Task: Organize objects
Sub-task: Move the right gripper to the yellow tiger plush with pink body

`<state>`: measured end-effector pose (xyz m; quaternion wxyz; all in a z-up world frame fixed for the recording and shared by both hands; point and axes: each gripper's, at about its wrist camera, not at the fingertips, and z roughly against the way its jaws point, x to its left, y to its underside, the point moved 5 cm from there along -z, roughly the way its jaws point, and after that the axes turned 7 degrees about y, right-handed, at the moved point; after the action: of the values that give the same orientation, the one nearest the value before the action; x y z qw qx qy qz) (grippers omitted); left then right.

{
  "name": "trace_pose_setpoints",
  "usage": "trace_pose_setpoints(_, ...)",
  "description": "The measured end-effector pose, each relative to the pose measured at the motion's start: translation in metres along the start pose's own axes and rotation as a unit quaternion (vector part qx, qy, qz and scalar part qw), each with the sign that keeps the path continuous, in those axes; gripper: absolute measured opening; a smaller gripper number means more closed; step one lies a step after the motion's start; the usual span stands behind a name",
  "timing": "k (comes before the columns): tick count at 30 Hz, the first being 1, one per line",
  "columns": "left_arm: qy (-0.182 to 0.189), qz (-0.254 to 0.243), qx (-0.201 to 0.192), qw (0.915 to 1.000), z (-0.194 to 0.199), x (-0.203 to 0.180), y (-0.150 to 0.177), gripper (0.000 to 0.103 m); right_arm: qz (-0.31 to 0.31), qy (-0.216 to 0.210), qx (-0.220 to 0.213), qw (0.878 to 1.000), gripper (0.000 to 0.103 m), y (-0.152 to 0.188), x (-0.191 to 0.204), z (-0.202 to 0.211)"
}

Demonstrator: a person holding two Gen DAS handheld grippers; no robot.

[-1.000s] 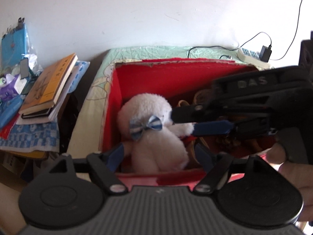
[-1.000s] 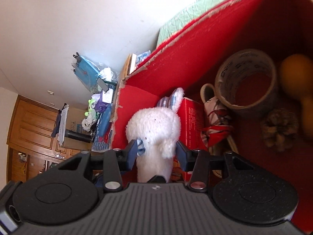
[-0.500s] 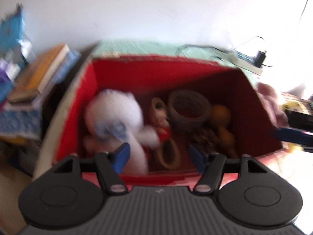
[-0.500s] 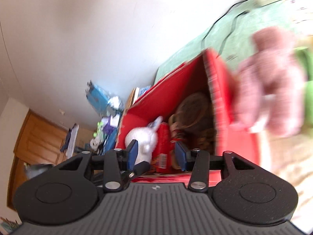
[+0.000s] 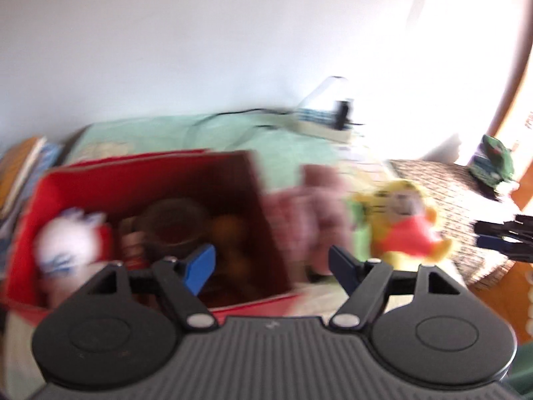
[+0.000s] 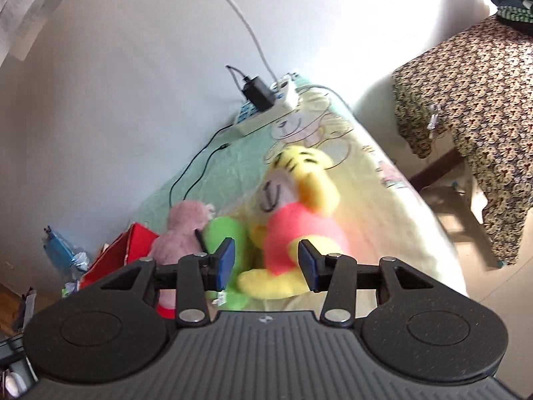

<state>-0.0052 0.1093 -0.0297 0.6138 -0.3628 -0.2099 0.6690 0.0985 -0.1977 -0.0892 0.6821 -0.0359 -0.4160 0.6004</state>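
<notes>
The red box (image 5: pixel 263 196) stands on the bed and holds a white plush (image 5: pixel 66 243), a brown tape roll (image 5: pixel 173 223) and orange fruits (image 5: pixel 230 230). A pink plush (image 5: pixel 306 210) and a yellow tiger plush in a red shirt (image 5: pixel 403 226) lie right of the box. My left gripper (image 5: pixel 271 266) is open and empty above the box's front right corner. My right gripper (image 6: pixel 266 265) is open and empty, close over the yellow plush (image 6: pixel 299 220); the pink plush (image 6: pixel 186 230) and a green plush (image 6: pixel 226 233) lie to its left. The right gripper's tips (image 5: pixel 499 236) show at the left view's right edge.
A white power strip with a black charger (image 6: pixel 266 103) and cables lies at the head of the bed by the wall. A table under patterned cloth (image 6: pixel 466 93) stands right of the bed. Books (image 5: pixel 20 170) are stacked left of the box.
My right gripper let go of the white plush in the box and swung right to the yellow plush. My left gripper view has panned right. Both views are blurred by motion.
</notes>
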Motion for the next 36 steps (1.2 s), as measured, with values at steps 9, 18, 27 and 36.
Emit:
trace_pose_setpoints(9, 0.071, -0.031, 0.082, 0.9936, -0.083, -0.111, 0.002, 0.079, 0.000, -0.002, 0.018, 1.000, 0.052, -0.020, -0.036, -0.006)
trace_pose_setpoints(18, 0.037, -0.040, 0.125, 0.9907, -0.124, -0.140, 0.005, 0.081, -0.010, -0.009, 0.044, 0.999, 0.052, -0.023, -0.053, -0.016)
trace_pose_setpoints(27, 0.004, -0.069, 0.136, 0.9884, -0.144, -0.147, 0.005, 0.084, -0.005, -0.025, 0.067, 0.997, 0.053, -0.026, -0.047, -0.036)
trace_pose_setpoints(36, 0.000, -0.060, 0.154, 0.9863, -0.160, -0.139, 0.008, 0.085, 0.000, -0.035, 0.085, 0.996, 0.053, -0.025, -0.037, -0.049)
